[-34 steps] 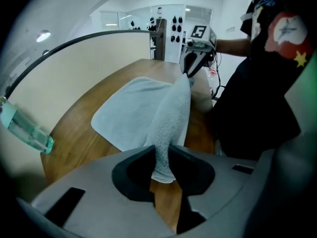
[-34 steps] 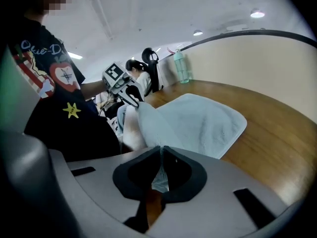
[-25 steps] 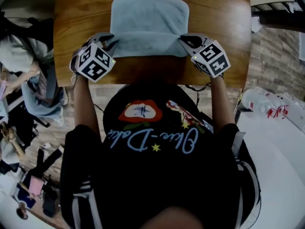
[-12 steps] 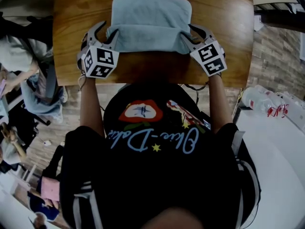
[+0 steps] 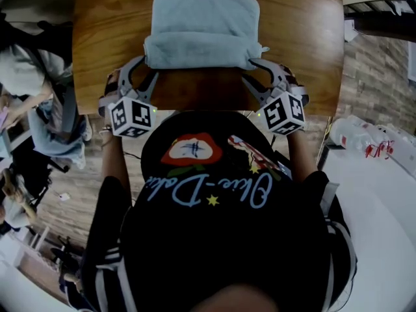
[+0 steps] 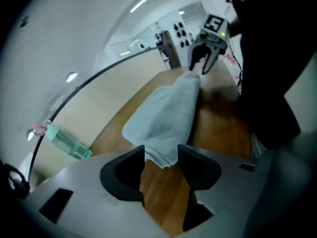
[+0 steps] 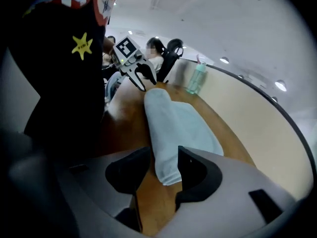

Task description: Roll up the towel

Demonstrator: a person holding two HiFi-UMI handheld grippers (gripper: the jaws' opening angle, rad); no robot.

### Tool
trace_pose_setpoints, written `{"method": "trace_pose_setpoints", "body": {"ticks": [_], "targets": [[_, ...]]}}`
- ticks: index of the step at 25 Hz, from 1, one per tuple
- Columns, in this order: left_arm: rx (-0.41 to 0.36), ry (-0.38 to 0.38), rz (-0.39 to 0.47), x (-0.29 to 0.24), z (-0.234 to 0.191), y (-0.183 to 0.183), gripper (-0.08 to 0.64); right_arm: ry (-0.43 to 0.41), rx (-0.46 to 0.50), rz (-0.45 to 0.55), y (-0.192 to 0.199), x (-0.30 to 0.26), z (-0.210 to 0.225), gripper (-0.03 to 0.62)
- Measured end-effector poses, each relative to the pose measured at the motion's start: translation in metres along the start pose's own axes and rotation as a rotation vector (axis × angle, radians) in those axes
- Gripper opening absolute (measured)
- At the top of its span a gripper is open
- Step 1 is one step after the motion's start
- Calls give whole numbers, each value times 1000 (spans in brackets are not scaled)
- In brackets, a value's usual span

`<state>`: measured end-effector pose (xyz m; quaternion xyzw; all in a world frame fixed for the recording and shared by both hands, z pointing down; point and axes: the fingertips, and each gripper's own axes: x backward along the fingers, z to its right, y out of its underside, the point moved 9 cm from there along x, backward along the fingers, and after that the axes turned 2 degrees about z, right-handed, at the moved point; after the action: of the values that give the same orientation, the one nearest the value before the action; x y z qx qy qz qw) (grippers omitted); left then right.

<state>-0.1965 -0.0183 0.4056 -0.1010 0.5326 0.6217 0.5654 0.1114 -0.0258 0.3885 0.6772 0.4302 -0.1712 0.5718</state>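
In the upper centre, the half-rolled towel point(image 5: 203, 28) on the desk point(image 5: 305, 31) is straddled at its ends by the just-opened, released jaws of the left gripper point(image 5: 144, 67) and right gripper point(image 5: 253, 71).

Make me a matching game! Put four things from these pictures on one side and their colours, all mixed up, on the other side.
Things:
1. towel
2. table
3. bottle
4. shirt

Colours:
A. black
B. pale blue
C. see-through green
D. brown wood

Pairs: 1-B, 2-D, 3-C, 4-A
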Motion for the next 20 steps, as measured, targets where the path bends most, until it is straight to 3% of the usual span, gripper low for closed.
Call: {"method": "trace_pose_setpoints", "body": {"ticks": [3,8,11,15,20], "targets": [[-146,14,-91,-14,24,9,202,-26,41,-36,8,-21,-6,143],[-160,-38,-100,-30,17,1,202,-19,110,-86,17,-40,5,147],[-216,-48,-103,-38,10,-4,175,-23,149,-111,18,-44,12,144],[-175,-8,-89,-32,6,-5,95,-78,90,-89,15,-40,18,69],[-117,94,-60,-1,17,-3,78,-217,-5,-74,13,-20,3,51]]}}
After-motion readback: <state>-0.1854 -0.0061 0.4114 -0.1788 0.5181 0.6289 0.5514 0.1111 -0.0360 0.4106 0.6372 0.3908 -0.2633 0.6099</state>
